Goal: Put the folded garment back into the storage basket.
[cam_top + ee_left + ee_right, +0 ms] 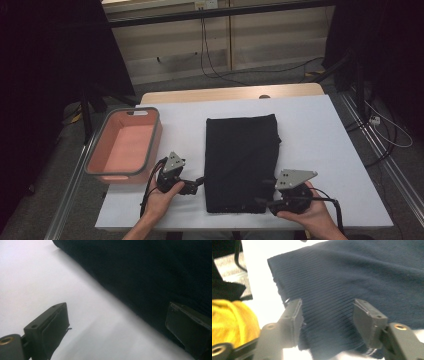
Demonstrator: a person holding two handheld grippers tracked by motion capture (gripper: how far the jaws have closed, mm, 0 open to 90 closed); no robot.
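Tools lie level, both agape: left beside folded cloth; right straddling its hem.

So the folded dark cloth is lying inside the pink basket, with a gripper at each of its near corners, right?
Not quite. The folded dark cloth lies flat on the white table, beside the pink basket, as the high view shows. The left gripper and right gripper are indeed at its near corners.

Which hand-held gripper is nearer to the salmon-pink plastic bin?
Left. The left hand-held gripper sits just right of the salmon-pink plastic bin; the right hand-held gripper is beyond the folded black cloth.
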